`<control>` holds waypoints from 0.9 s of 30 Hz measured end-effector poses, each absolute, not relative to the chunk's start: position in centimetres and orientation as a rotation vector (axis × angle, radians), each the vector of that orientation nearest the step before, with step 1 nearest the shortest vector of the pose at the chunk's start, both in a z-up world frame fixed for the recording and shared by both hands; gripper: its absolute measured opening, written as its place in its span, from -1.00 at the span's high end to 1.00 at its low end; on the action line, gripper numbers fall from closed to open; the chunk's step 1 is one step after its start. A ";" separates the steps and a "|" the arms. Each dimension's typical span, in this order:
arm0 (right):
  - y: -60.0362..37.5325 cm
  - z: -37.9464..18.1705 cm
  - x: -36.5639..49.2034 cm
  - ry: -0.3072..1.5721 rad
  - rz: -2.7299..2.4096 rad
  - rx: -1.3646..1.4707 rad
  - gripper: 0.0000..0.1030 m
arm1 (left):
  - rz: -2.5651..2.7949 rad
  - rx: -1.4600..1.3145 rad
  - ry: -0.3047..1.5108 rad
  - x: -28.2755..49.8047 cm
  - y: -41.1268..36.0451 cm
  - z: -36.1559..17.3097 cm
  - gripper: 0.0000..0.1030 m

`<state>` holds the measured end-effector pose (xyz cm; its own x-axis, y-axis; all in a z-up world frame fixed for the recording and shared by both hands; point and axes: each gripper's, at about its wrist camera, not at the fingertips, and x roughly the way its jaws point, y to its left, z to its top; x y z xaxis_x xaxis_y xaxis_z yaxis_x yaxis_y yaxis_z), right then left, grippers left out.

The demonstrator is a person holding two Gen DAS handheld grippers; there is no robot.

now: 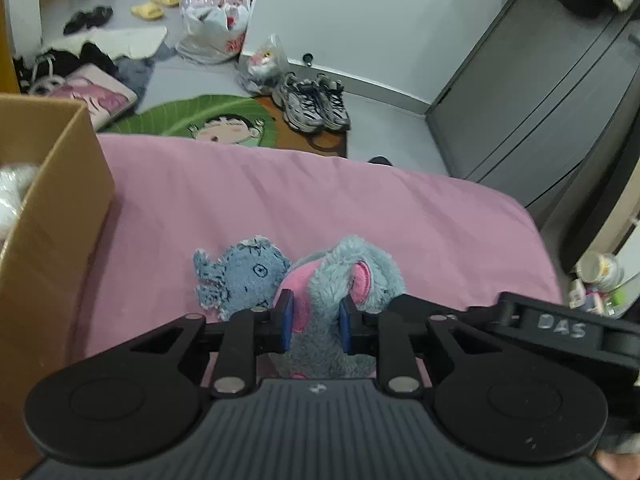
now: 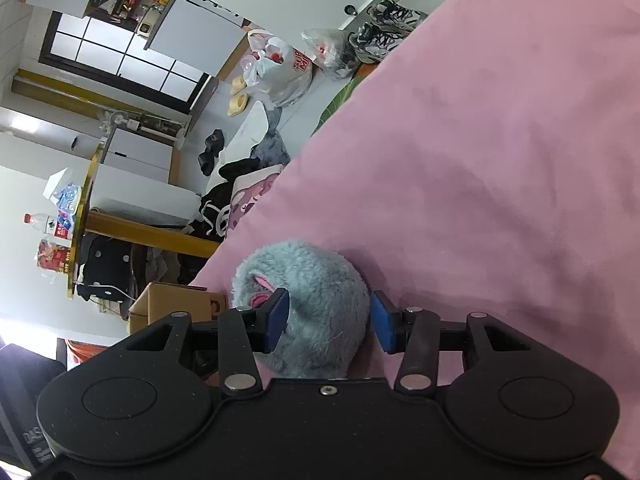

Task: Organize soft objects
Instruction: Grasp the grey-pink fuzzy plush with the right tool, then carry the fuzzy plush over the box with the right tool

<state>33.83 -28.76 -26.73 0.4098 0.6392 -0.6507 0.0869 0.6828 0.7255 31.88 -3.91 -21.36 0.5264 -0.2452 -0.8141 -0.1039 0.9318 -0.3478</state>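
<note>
Squeezing the fluffy grey-blue plush toy with my left claw, I can feel how this will go: it looks light, very soft and springy, so the pile gives way before anything solid is met. The 2 blue pads are drawn in close and press into its middle, the fur bulging out on both sides of them. It lies on the pink bed cover, touching a smaller blue knitted toy just to its left. My right claw sits around the same fluffy toy's rounded end, seen in the right wrist view as a grey-blue ball with a pink ear; these pads stand wider, the left one touching fur and the right one seemingly just clear, so I judge it open and not yet gripping.

Nothing here is fragile or slippery, but fur alone can pull free, so I would bite deep into the stuffed body, not an ear or a tuft. A cardboard box stands on the bed at left, near enough to be the likely place for it.
</note>
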 end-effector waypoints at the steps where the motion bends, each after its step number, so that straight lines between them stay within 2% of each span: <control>1: -28.7 -26.8 33.8 1.116 0.389 0.773 0.11 | -0.096 -0.401 1.026 31.8 -3.7 -21.4 0.61; 3: -28.8 -26.9 33.8 1.115 0.385 0.772 0.11 | -0.107 -0.426 1.033 31.6 -3.6 -21.5 0.62; 4: -28.8 -26.9 33.7 1.114 0.387 0.765 0.17 | -0.107 -0.419 1.031 31.5 -3.6 -21.5 0.62; 6: -28.6 -26.5 33.5 1.103 0.399 0.754 0.45 | -0.113 -0.422 1.031 31.3 -3.5 -21.5 0.63; 8: -28.5 -25.9 33.2 1.089 0.406 0.724 0.50 | -0.113 -0.424 1.027 31.1 -3.5 -21.1 0.63; 27: -26.4 -17.1 29.0 0.932 0.406 0.570 0.55 | -0.179 -0.424 0.900 27.1 -2.7 -14.0 0.63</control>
<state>29.00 -26.36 -17.12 0.5395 0.5572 -0.6313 -0.0835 0.7815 0.6183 27.09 -2.70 -14.01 0.6139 -0.3248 -0.7195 -0.0254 0.9028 -0.4293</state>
